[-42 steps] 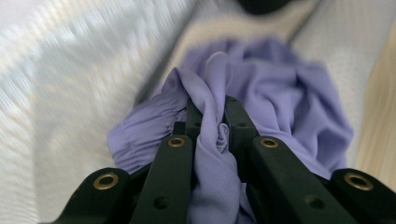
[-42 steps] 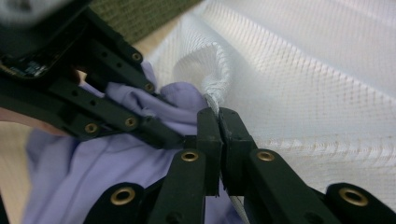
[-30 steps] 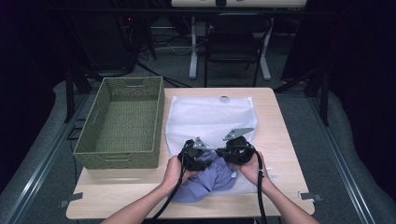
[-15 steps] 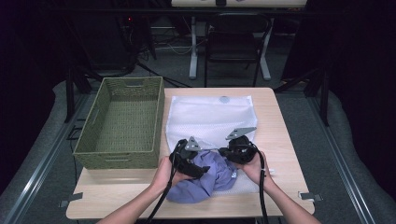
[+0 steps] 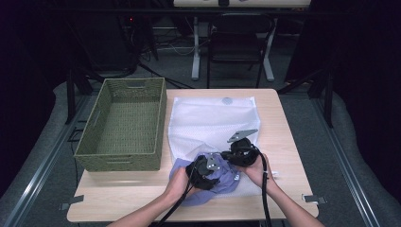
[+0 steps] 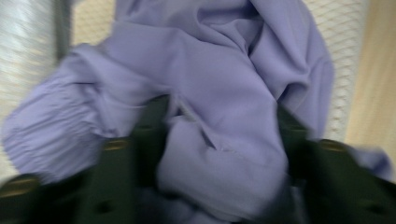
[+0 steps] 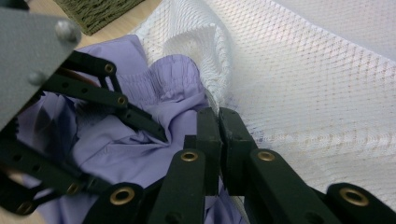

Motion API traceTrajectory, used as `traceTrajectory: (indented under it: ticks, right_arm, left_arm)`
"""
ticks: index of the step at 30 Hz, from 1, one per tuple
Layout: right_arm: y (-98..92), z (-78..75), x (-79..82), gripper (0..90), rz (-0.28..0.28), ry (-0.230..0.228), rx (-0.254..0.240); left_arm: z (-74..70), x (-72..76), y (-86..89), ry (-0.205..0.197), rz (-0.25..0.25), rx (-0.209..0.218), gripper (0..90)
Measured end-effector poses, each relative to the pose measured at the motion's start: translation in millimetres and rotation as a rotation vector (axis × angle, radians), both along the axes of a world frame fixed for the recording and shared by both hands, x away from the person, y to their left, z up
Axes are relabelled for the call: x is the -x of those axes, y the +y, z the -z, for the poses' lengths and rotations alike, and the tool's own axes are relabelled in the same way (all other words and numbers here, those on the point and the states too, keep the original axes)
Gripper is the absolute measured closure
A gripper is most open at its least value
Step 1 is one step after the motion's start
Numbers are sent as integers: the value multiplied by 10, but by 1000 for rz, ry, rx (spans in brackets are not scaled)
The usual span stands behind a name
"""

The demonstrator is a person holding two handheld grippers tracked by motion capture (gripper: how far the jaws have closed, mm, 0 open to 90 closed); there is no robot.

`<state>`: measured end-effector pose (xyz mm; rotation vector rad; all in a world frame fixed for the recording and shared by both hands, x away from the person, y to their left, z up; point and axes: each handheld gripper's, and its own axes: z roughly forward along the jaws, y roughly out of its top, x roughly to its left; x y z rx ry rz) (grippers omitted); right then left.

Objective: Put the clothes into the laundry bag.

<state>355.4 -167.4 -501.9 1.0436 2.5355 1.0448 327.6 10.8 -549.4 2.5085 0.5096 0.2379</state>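
Landmark: the white mesh laundry bag (image 5: 213,120) lies flat on the wooden table (image 5: 283,142); every place below is given from it.
Purple garment (image 5: 208,182): a crumpled lilac cloth at the bag's near edge, at its mouth, part of it spilling onto the table toward the person.
Garment close up: in the left gripper view the purple garment (image 6: 224,93) bunches in folds, a gathered cuff or hem at its left, with mesh behind it.
Left gripper (image 5: 202,171): on top of the garment at the bag's near-left corner; its jaws have just been closing, and a thick fold of cloth sits between them.
Left gripper's hold: the left gripper (image 6: 219,154) shows its black jaws on either side of that fold, pressing against it; the picture is blurred.
Right gripper (image 5: 239,155): at the bag's near edge, just beside the left one, its grey plate pointing toward the bag's middle.
Right gripper's hold: the right gripper (image 7: 218,140) has its jaws pinched together on the rim of the mesh laundry bag (image 7: 317,93), lifting it above the garment.
Green wicker basket (image 5: 124,124): just left of the bag, side by side with it on the table.
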Motion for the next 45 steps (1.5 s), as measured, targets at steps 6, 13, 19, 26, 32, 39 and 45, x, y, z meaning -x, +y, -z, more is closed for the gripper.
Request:
traceTrajectory:
  ticks: [6, 13, 19, 26, 32, 39, 45]
  right_arm:
    - [-3, -46, 5, 879, 1, -11, -10]
    - [-46, -228, 48, 879, 13, -41, -64]
    - [-52, -222, 42, 879, 14, -32, -75]
    - [-29, -64, 25, 879, 7, 13, -30]
    - [-81, -91, 27, 879, 17, 0, -34]
    - [-95, -74, 5, 879, 21, 12, -36]
    - [-77, -13, -9, 878, 15, 35, -14]
  left_arm:
    - [-38, -86, 6, 44, 11, 37, 784]
    - [-295, -207, 62, -15, -94, 148, 792]
    - [-47, -274, 56, 28, -148, 122, 754]
    - [-105, -272, 79, 32, -146, 140, 477]
    - [-315, -126, 132, 25, -120, 178, 371]
    - [-180, -15, -91, 73, -56, 139, 306]
    - [119, -25, -209, 41, -83, 95, 414]
